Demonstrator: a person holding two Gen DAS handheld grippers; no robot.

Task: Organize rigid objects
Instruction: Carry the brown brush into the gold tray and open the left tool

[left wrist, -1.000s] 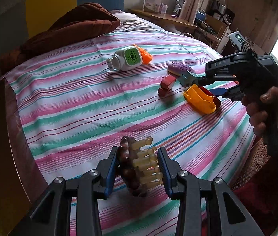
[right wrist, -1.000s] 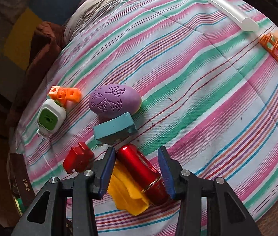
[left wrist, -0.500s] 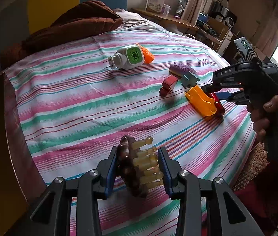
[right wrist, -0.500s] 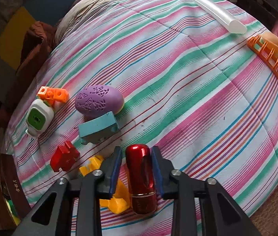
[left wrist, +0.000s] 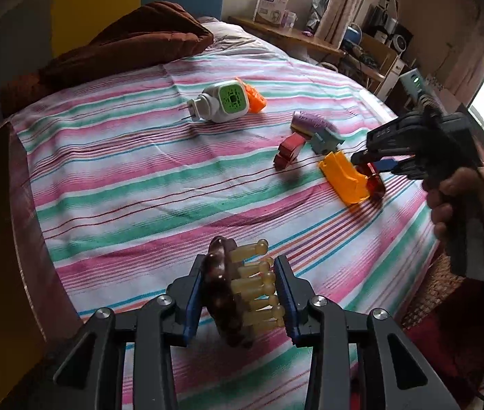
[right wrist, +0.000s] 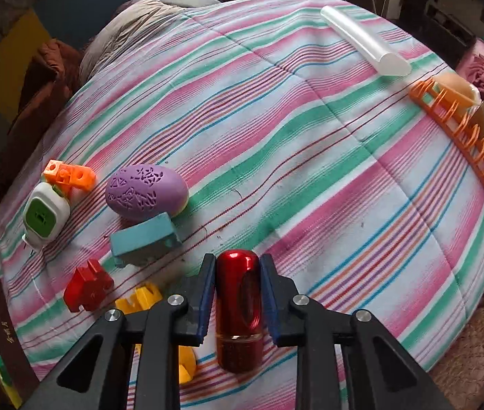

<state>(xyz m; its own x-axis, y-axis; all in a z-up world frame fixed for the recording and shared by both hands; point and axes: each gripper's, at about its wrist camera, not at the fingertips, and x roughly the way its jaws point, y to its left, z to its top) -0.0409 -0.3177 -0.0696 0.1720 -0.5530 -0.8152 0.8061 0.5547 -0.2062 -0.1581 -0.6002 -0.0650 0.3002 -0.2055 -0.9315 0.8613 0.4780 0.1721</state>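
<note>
Two handheld tools over a striped bed (right wrist: 310,136), each pinching an object.
Right tool (right wrist: 237,294) grips a red tube (right wrist: 238,311) beside the yellow block (right wrist: 139,300); left tool (left wrist: 242,294) clamps a brown brush (left wrist: 231,294).

The right tool (right wrist: 238,290) hides most of the yellow block (right wrist: 146,302) beneath it.

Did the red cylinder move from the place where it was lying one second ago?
Yes. The red cylinder lay slanted beside the yellow piece; now it is straight between the right claw's fingers, with the yellow piece off to its left.
</note>
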